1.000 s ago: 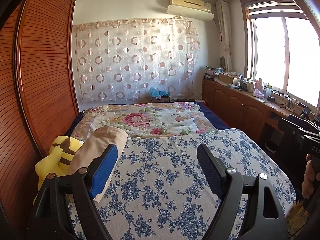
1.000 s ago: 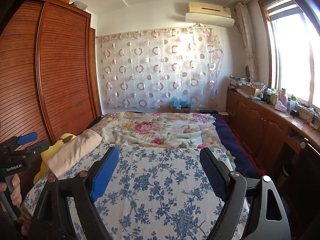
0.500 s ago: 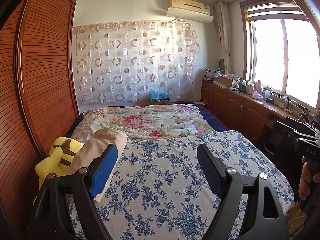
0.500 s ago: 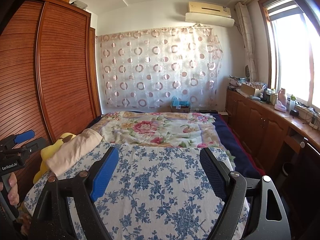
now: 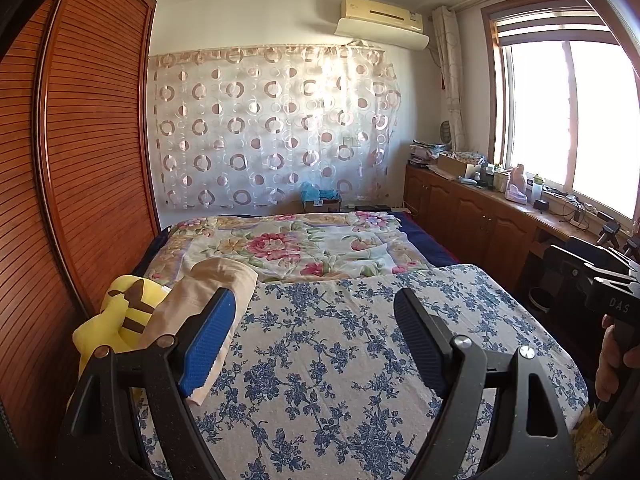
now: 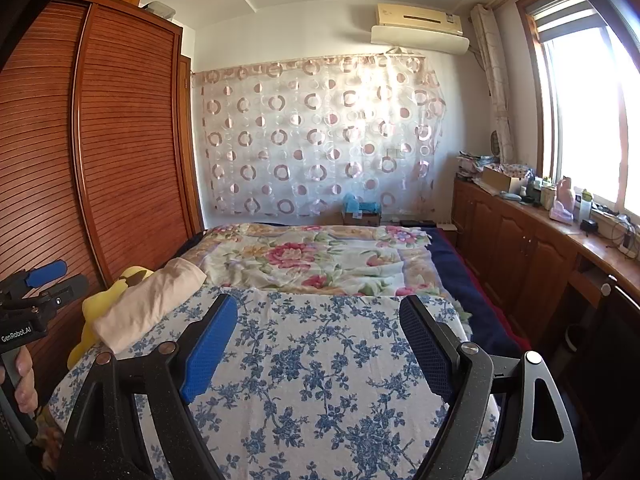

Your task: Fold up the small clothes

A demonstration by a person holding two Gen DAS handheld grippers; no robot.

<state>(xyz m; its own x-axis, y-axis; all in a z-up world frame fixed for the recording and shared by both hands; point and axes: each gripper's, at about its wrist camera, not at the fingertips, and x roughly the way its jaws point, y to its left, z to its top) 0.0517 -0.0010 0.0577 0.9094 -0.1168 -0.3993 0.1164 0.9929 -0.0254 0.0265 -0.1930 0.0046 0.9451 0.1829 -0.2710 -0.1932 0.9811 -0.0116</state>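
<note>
Through the left wrist camera, I see my left gripper (image 5: 314, 322) wide open with nothing between its blue fingers (image 5: 208, 340). Compared with a second ago, the view has tipped up just a little, so the room sits a bit lower in the picture. Nothing on the bed has moved. That tells me no cloth is being worked on right now. The beige cloth (image 5: 212, 292) lies at the left edge of the blue flower sheet (image 5: 320, 360), leaning on a yellow plush toy (image 5: 116, 312). It looks soft and bunched into a long roll, not flat.

Through the right wrist camera, my right gripper (image 6: 320, 324) is also wide open and holds nothing. This view is almost the same as a second ago; only the left gripper at the left edge has dipped a bit. From here the beige cloth (image 6: 152, 300) looks like a plump, loose bundle, well apart from both grippers. I cannot tell if it is already folded or just rolled up. I see no other small clothes on the sheet.
</note>
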